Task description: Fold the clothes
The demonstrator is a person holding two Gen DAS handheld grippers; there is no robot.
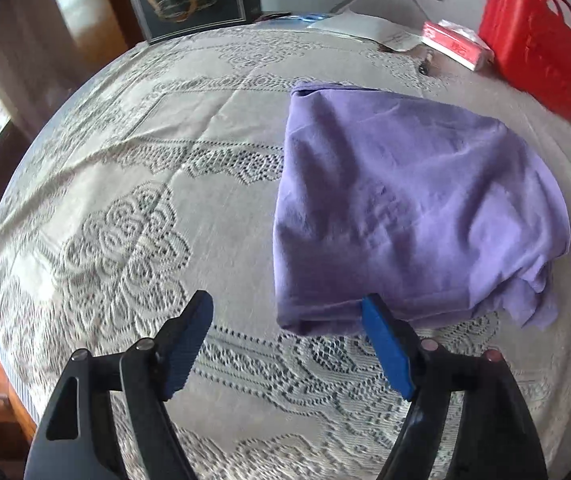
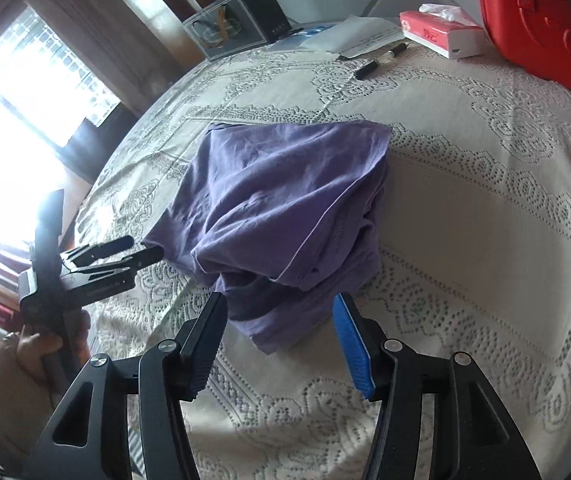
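One purple cotton garment [image 1: 413, 208], folded into a rough, rumpled bundle, lies on the cream lace tablecloth [image 1: 133, 208] that covers the table; a thinner flap of it trails out along the near edge in the right wrist view. It is the only piece of clothing in sight.

Two grippers show. The left gripper [image 1: 285, 336] hovers over the cloth with its two blue-padded fingers spread wide apart and nothing between them; its right finger [image 1: 385, 344] overlaps the garment's near edge in the picture, but whether it touches I cannot tell. The right gripper [image 2: 281, 340] also stands with its two fingers apart, framing the garment's near flap without pressing on it. In the right wrist view one gloved hand [image 2: 25, 364] holds the left gripper's handle at the left, its tips just beside the bundle's left corner.

At the far side of the table stand one red plastic carry case [image 1: 533, 48], one red and white tissue box [image 1: 457, 44], one dark framed box [image 1: 193, 0], one white sheet of paper [image 1: 361, 26] and two black pens [image 2: 381, 60].
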